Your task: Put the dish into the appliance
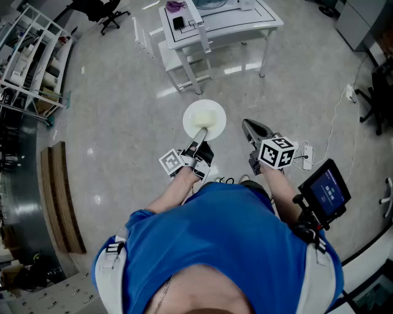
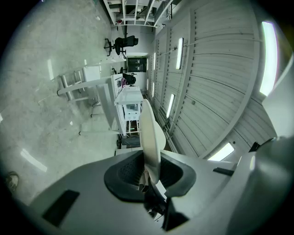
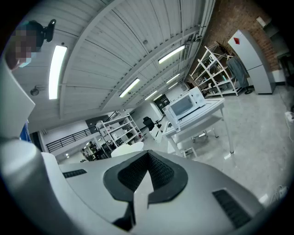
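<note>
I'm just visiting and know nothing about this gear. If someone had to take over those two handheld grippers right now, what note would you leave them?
Left gripper: shut on the rim of the white plate, held out over the floor.
Right gripper: jaws together, empty.
Microwave: on the white table ahead; can't tell if its door is open.
Done: plate is in hand.
Left: carry it over and put it inside the microwave.

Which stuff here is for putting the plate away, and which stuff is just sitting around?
For the job:
- dish, gripped in the left gripper's jaws
- microwave on the white table

Just lying about:
- office chair
- shelf rack
- wooden boards
- power strip on the floor
</note>
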A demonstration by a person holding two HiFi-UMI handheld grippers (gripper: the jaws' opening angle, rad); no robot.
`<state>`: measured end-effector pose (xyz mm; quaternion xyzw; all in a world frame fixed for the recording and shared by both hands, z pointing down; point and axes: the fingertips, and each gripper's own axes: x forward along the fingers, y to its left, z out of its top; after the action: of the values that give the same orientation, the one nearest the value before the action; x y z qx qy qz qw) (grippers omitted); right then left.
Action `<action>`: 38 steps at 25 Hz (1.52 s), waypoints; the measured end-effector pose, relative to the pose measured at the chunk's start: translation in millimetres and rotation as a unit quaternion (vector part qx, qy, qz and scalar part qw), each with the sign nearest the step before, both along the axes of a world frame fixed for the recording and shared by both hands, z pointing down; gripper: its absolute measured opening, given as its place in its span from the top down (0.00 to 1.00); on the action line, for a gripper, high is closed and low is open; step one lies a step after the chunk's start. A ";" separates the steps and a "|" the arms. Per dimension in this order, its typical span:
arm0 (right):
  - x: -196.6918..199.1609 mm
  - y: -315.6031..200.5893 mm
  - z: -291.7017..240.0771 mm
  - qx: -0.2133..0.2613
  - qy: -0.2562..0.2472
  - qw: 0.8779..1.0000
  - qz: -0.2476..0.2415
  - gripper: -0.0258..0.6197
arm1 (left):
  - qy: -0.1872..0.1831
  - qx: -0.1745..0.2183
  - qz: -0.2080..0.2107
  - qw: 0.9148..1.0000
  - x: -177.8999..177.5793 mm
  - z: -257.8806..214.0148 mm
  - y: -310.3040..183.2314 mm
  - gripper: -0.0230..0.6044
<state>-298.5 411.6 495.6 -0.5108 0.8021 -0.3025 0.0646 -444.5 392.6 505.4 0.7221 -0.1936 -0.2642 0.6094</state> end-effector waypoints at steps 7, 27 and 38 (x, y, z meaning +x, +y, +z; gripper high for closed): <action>-5.4 -3.2 -1.2 0.007 0.014 1.000 -0.008 0.96 | 0.005 0.005 0.002 1.000 2.9 -2.2 -2.1 0.86; -18.6 5.5 -9.9 0.015 0.035 0.999 0.002 0.96 | 0.010 0.003 0.023 1.000 -4.9 -5.5 2.3 0.86; -36.1 3.7 4.0 0.002 0.034 0.999 0.018 0.96 | 0.013 -0.010 0.050 0.999 -9.6 8.2 -4.7 0.86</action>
<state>-334.6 415.3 499.6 -0.5350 0.7952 -0.2818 0.0438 -454.1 387.9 513.6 0.7212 -0.1518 -0.2408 0.6315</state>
